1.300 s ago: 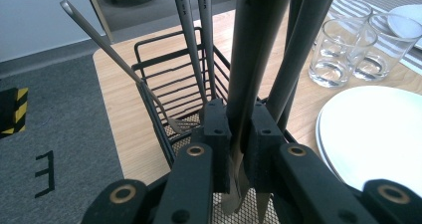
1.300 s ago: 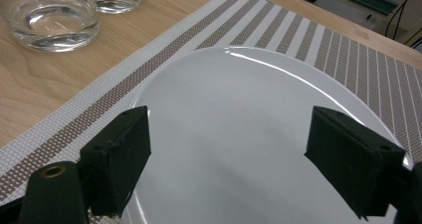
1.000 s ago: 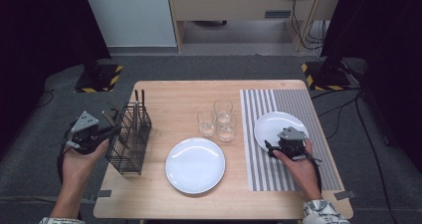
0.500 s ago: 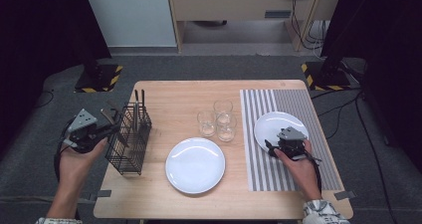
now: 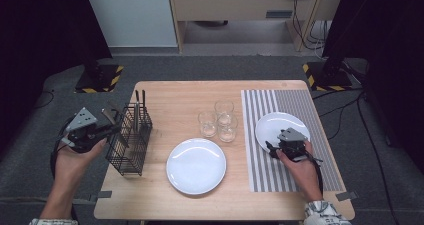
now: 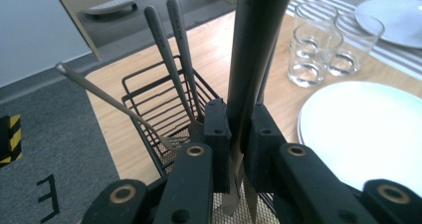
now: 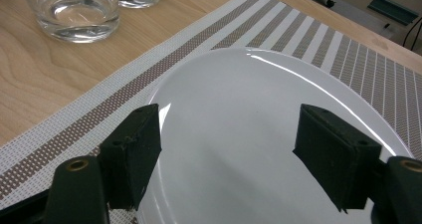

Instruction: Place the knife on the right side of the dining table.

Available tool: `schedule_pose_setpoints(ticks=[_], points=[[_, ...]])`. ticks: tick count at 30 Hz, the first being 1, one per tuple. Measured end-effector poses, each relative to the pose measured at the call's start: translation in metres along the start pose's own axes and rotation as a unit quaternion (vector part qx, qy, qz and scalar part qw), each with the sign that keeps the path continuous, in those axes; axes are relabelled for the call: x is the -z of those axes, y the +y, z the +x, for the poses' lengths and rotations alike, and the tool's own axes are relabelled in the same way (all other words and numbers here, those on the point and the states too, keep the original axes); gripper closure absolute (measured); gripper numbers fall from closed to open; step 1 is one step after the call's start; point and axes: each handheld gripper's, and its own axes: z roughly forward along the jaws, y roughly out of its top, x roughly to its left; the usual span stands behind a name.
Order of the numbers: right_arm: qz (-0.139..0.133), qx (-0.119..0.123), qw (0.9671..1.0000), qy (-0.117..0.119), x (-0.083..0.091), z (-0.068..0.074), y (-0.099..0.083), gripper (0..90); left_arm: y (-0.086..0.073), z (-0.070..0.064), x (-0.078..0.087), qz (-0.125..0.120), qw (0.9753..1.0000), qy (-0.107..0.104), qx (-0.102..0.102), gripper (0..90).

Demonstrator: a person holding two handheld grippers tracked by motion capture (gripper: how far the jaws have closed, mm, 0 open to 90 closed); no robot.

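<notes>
The left tool point(image 6: 238, 149) is pinching a long grey metal piece of cutlery point(image 6: 254, 50) by its handle, just above the black wire cutlery basket point(image 5: 129, 140). The blade end points down into the basket, so I think it is a knife, but the tip is partly hidden. Two more metal handles point(image 6: 171, 45) stand upright in the basket and a thin fork point(image 6: 114, 104) leans against its rim.

The knife is stiff and rather light, but smooth steel is slippery between the pads, so I judge that a grip across the flat sides of the handle is the safest one.

The right tool point(image 7: 234, 164) is spread wide over the round white ceramic plate point(image 7: 239, 119) on the striped placemat point(image 5: 262, 170), far right of the basket. This plate is heavy, glossy and fragile; its rim is the only place to grasp it.
</notes>
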Motion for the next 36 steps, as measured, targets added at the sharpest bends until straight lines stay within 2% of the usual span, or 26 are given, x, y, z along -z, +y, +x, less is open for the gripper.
schedule_pose_setpoints(ticks=[5, 8, 13, 18, 20, 25, 27, 28, 36], points=[[0.002, 0.003, 1.0, 0.001, 0.0, 0.001, 0.0, 25.5, 0.006, 0.002, 0.0, 0.025, 0.9995, 0.0, -0.018, 81.7], [0.002, 0.004, 1.0, 0.001, 0.0, 0.001, 0.0, 25.1, 0.009, 0.004, 0.0, 0.028, 0.9994, -0.003, -0.02, 81.7], [0.003, 0.004, 1.0, 0.001, -0.001, 0.001, 0.0, 25.0, 0.017, 0.005, 0.0, 0.046, 0.9982, -0.005, -0.038, 81.7], [0.004, 0.006, 1.0, 0.0, 0.0, 0.001, 0.0, 25.0, 0.022, 0.004, 0.001, 0.046, 0.9979, -0.007, -0.045, 81.7], [0.003, 0.008, 1.0, 0.002, 0.0, 0.001, 0.0, 25.0, 0.025, 0.004, 0.001, 0.045, 0.9975, -0.005, -0.055, 81.7], [0.005, 0.017, 0.9998, 0.001, -0.001, 0.002, 0.0, 24.8, 0.029, 0.003, 0.001, 0.05, 0.997, -0.005, -0.058, 81.7], [0.005, 0.018, 0.9998, -0.001, -0.001, 0.002, 0.0, 24.7, 0.031, 0.004, 0.001, 0.048, 0.9967, -0.003, -0.065, 81.7], [0.004, 0.018, 0.9998, -0.001, 0.0, 0.002, 0.0, 24.7, 0.031, 0.003, 0.002, 0.05, 0.9969, -0.005, -0.061, 81.7], [0.002, 0.019, 0.9998, -0.003, 0.0, 0.001, 0.0, 24.5, 0.047, -0.005, 0.018, 0.038, 0.9958, 0.0, -0.083, 81.7]])
